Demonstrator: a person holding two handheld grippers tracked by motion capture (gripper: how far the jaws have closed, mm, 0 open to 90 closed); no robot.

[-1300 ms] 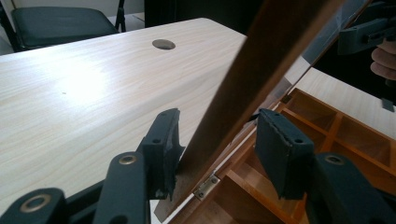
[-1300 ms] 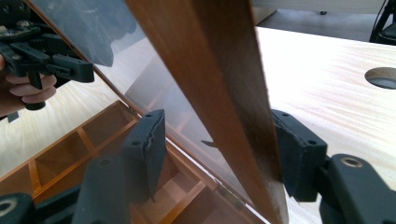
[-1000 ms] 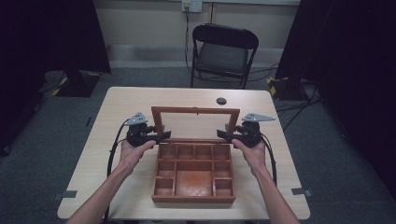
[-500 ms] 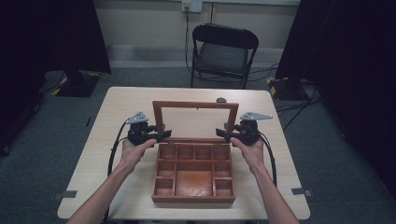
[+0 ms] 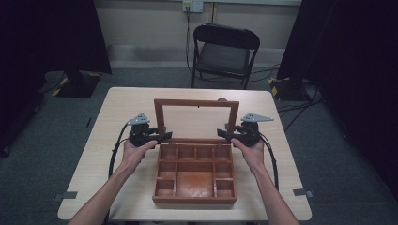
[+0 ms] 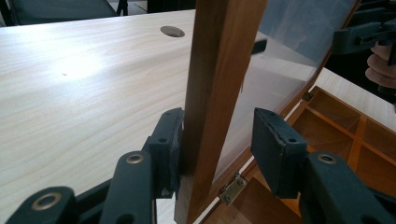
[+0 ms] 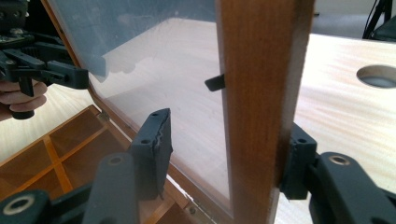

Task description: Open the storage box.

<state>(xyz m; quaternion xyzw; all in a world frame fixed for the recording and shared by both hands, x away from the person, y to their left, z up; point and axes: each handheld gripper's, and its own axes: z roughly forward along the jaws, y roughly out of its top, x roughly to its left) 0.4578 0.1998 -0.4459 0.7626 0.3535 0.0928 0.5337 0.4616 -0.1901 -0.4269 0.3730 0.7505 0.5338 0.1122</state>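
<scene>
With lid upright (glass pane), wooden box compartments sit empty.

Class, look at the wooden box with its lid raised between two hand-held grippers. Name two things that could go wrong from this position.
1. Both grippers straddle the lid frame with open jaws, one pad touching each side. The left gripper and right gripper don't clamp it, so it might drop or swing.
2. The lid's clear pane lies close to the inner pads; a nudge could scratch it.

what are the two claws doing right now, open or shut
Left claw: open, jaws astride the lid's left frame post, outer jaw touching it, inner one apart.
Right claw: open, astride the right post, outer jaw against the wood.
</scene>
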